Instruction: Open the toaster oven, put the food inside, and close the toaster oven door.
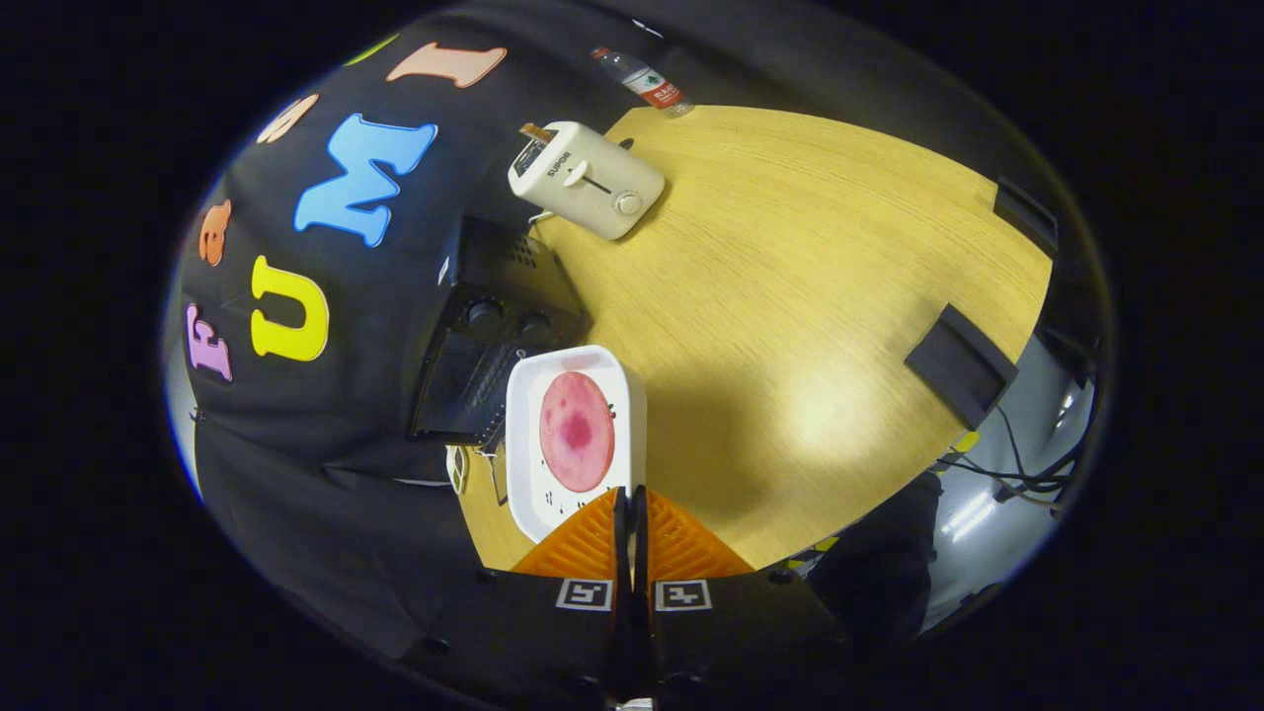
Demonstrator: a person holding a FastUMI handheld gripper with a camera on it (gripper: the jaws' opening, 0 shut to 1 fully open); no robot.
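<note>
Tray (523, 434) with food (577, 432) long axis pointing ahead, hand-held gripper (630, 509) pinching near rim.

claw (629, 513) pinches tray (528, 464) | toaster oven (494, 326) blocks beyond | table (790, 296) beside it open

Tray (523, 434): just ahead of fingers (592, 543), carrying food (577, 432).
Toaster oven (494, 336): tray's 11 o'clock.
Toaster (585, 180): beyond oven, 12 o'clock.
Bottle (647, 83): table's (790, 296) far edge.
</note>
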